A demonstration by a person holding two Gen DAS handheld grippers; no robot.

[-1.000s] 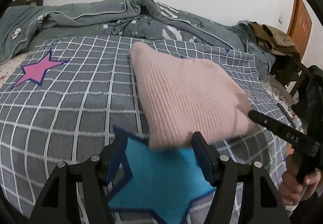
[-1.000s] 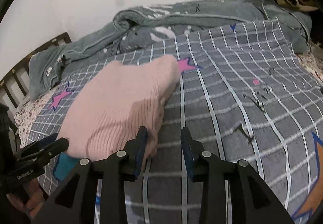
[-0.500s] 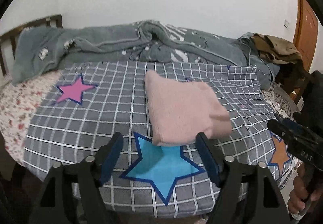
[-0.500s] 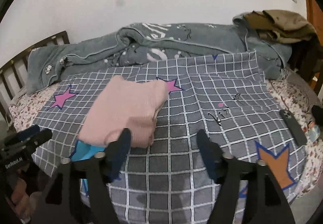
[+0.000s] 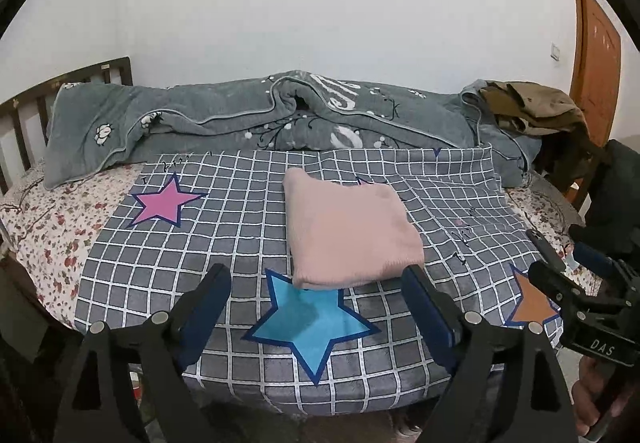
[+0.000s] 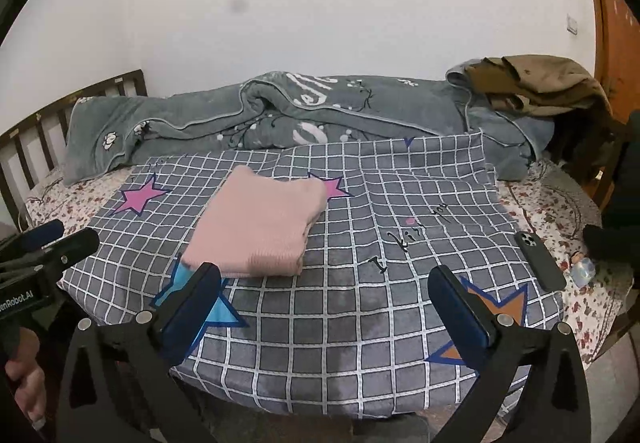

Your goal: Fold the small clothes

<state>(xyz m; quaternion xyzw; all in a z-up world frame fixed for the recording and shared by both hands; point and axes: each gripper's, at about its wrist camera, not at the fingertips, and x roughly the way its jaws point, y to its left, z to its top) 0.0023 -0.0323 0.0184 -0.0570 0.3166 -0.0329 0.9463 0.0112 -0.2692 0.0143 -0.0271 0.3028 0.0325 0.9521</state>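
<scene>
The left gripper (image 5: 316,303) and right gripper (image 6: 326,303) hang clear of the bed, jaws opening wide with nothing between them. The pink ribbed knit garment (image 5: 348,233) lies folded into a compact rectangle on the grey checked star-print sheet (image 5: 208,243), its near edge over the blue star (image 5: 312,323). Judged step: release and withdrawal. Keep both grippers high so no finger snags the knit. Only the right wrist view shows the whole black phone (image 6: 540,261) near the sheet's right edge.
</scene>
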